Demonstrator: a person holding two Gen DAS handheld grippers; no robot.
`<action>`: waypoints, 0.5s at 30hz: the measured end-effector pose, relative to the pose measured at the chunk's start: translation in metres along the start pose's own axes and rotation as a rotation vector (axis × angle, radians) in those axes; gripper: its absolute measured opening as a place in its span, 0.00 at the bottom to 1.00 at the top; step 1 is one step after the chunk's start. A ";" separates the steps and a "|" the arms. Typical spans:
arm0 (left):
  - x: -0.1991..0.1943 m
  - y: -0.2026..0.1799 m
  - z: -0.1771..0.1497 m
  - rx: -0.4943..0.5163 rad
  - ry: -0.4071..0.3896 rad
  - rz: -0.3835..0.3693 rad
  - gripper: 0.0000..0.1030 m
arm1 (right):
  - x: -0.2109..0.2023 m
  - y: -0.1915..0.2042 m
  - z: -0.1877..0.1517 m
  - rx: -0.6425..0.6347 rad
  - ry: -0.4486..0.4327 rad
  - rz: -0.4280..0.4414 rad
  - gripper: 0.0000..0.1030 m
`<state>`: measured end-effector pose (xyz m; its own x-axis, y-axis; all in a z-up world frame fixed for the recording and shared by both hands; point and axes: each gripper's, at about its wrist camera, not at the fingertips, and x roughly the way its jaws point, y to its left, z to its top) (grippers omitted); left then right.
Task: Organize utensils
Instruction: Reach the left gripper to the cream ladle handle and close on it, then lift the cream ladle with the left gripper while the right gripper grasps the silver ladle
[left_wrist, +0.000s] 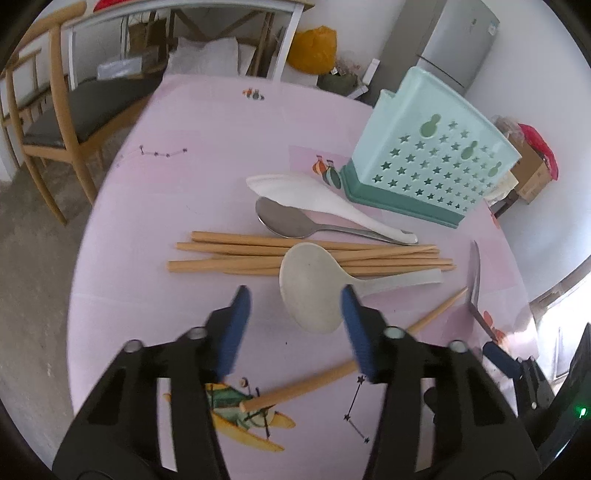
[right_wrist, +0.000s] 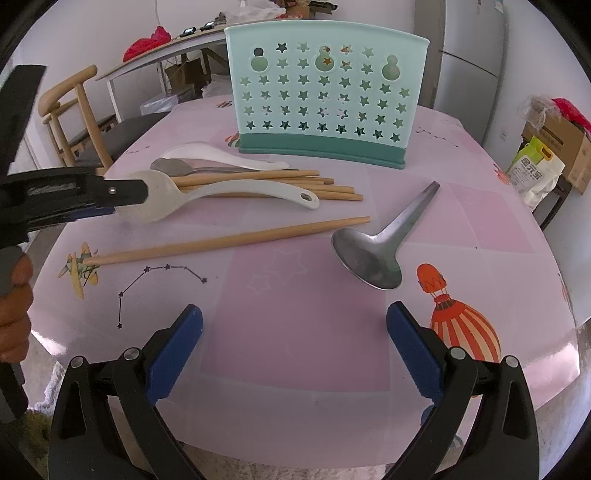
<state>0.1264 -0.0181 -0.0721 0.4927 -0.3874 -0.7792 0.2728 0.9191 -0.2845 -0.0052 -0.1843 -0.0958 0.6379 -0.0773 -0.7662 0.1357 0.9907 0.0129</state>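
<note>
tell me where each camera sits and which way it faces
Left wrist: on the left gripper, looking down and forward over the beige rice paddle and chopstick pile; own jaws open, right gripper's tip at right edge.
Right wrist: on the right gripper, low at the table edge, facing the utensil holder; own jaws open, left gripper and hand at left.
Shared: holder, paddle, loose chopstick, steel ladle.
</note>
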 end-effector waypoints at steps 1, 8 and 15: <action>0.003 0.001 0.001 -0.010 0.007 -0.002 0.36 | 0.000 0.000 0.000 -0.002 0.000 0.002 0.94; 0.014 0.004 0.007 -0.045 0.018 0.005 0.11 | -0.002 0.000 -0.003 -0.010 -0.013 0.017 0.94; 0.011 0.009 0.007 -0.078 -0.003 -0.030 0.07 | -0.001 -0.003 -0.003 -0.008 -0.017 0.025 0.94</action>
<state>0.1405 -0.0148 -0.0793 0.4879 -0.4147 -0.7681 0.2220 0.9099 -0.3503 -0.0082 -0.1870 -0.0968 0.6537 -0.0547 -0.7548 0.1135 0.9932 0.0263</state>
